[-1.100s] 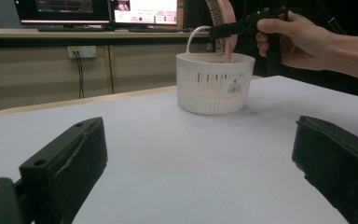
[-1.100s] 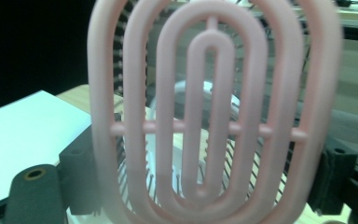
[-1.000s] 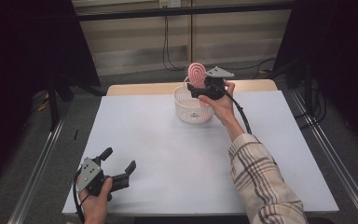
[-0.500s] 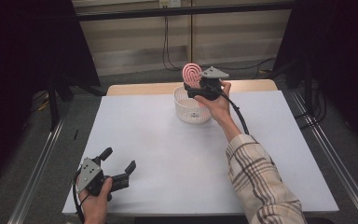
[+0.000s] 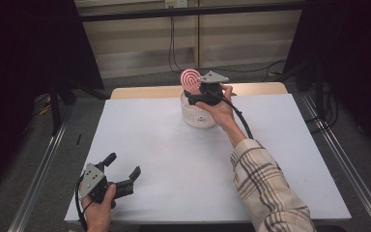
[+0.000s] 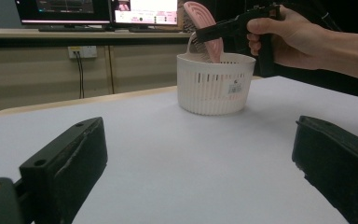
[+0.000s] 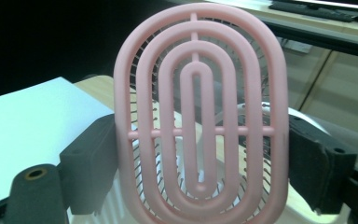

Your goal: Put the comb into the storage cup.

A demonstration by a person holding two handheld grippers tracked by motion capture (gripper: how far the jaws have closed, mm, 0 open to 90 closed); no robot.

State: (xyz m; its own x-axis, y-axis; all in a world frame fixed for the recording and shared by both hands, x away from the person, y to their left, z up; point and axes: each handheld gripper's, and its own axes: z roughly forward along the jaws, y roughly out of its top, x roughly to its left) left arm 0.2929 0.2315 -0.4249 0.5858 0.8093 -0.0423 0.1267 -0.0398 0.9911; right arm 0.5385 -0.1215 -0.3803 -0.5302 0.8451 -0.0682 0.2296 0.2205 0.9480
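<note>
A pink oval hairbrush stands upright over a white slotted basket at the far middle of the table. My right gripper is shut on the hairbrush, one black jaw on each side of its head. In the left gripper view the hairbrush dips its lower end behind the rim of the basket. My left gripper rests at the near left of the table, open with nothing between its jaws.
The white table top spreads between the two grippers. A wooden strip runs along its far edge. Monitors and a shelf stand behind the table. Metal rails flank both sides.
My right gripper has shifted a little to the left over the basket with the hairbrush in it. The left gripper has stayed in place.
</note>
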